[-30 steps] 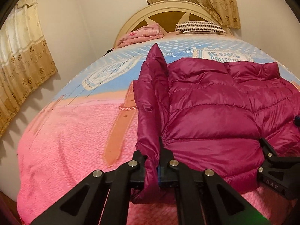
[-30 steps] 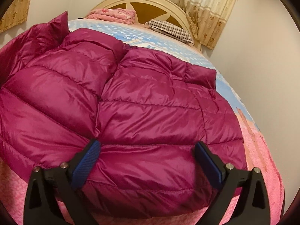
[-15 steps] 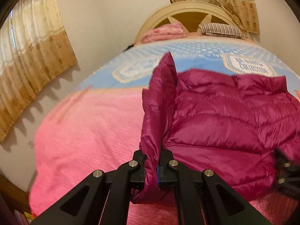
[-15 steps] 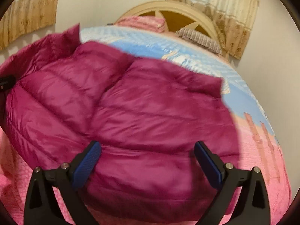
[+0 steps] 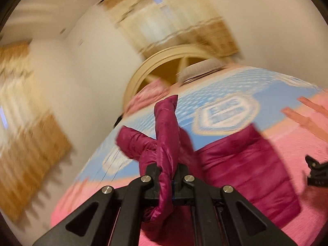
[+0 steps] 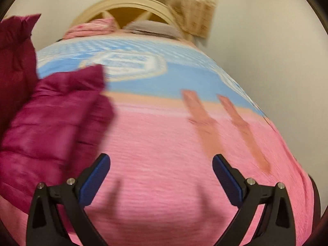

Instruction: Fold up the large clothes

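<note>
Nearest, our left gripper (image 5: 167,181): jaws clamped on a fold of the magenta quilted puffer jacket (image 5: 242,164), lifted at the bed's left side. Our right gripper (image 6: 161,176): jaws wide apart, nothing between them, over bare pink and blue bedspread (image 6: 164,139) near the foot edge. The jacket's bulk lies left of it on the bedspread. We judge it light, soft, puffy and slick; hold at hem or seams, not mid-panel. Farthest: cream arched wooden headboard (image 6: 133,2), striped pillow (image 6: 151,27).

Bare bedspread (image 6: 164,153) right of the jacket (image 6: 51,123) (pillows (image 6: 151,27) far off).
</note>
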Demonstrator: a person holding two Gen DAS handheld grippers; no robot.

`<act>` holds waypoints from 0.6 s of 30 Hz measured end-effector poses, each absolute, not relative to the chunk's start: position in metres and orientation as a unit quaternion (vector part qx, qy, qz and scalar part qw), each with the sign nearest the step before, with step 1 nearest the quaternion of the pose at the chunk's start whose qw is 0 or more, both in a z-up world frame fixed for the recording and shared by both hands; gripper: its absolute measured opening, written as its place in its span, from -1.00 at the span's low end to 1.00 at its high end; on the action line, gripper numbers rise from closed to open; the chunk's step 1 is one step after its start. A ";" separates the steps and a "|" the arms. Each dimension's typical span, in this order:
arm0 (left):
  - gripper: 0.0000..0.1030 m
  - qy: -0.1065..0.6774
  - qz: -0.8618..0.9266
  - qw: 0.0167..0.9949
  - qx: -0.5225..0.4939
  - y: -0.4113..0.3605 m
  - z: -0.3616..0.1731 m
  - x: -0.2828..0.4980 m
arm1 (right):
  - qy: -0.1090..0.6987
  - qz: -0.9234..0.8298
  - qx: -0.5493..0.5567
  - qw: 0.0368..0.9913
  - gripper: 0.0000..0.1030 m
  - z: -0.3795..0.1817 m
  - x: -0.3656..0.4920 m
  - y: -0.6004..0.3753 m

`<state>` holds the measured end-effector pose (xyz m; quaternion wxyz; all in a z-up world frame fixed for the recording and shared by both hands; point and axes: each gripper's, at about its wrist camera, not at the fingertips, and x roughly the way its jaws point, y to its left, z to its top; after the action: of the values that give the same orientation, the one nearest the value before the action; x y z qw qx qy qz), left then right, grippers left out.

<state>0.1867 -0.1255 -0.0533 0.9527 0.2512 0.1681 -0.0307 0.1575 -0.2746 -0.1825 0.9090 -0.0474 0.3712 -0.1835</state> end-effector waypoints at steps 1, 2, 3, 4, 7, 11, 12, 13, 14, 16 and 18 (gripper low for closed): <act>-0.94 0.165 -0.046 0.950 0.261 -0.142 -0.059 0.184 | 0.372 -0.195 -0.042 0.906 0.97 -0.184 0.154 -0.286; -0.94 0.164 -0.064 0.946 0.273 -0.160 -0.067 0.182 | 0.374 -0.208 -0.037 0.903 0.97 -0.185 0.150 -0.299; -0.94 0.163 -0.083 0.940 0.290 -0.181 -0.079 0.180 | 0.375 -0.217 -0.032 0.901 0.97 -0.186 0.146 -0.311; -0.94 0.162 -0.092 0.935 0.301 -0.194 -0.089 0.178 | 0.377 -0.226 -0.028 0.898 0.97 -0.187 0.142 -0.320; -0.94 0.179 -0.127 0.917 0.333 -0.229 -0.124 0.176 | 0.382 -0.245 -0.019 0.891 0.97 -0.190 0.134 -0.343; -0.94 0.185 -0.149 0.888 0.393 -0.258 -0.176 0.169 | 0.391 -0.253 -0.010 0.885 0.97 -0.199 0.130 -0.353; -0.94 0.181 -0.151 0.884 0.404 -0.261 -0.184 0.166 | 0.393 -0.253 -0.009 0.884 0.97 -0.201 0.131 -0.354; -0.94 0.177 -0.154 0.880 0.413 -0.264 -0.190 0.162 | 0.394 -0.252 -0.007 0.884 0.97 -0.203 0.130 -0.355; -0.92 0.171 -0.153 0.877 0.422 -0.266 -0.193 0.158 | 0.395 -0.252 -0.006 0.884 0.97 -0.206 0.130 -0.356; -0.87 0.162 -0.146 0.879 0.424 -0.267 -0.192 0.156 | 0.397 -0.250 -0.002 0.883 0.97 -0.210 0.129 -0.361; -0.86 0.159 -0.147 0.881 0.421 -0.266 -0.182 0.150 | 0.398 -0.248 0.003 0.883 0.97 -0.214 0.128 -0.365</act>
<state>0.1499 -0.2655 -0.1823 0.8808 0.4211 0.1588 -0.1470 0.1276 -0.3651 -0.2143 0.8835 0.0029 0.3977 -0.2476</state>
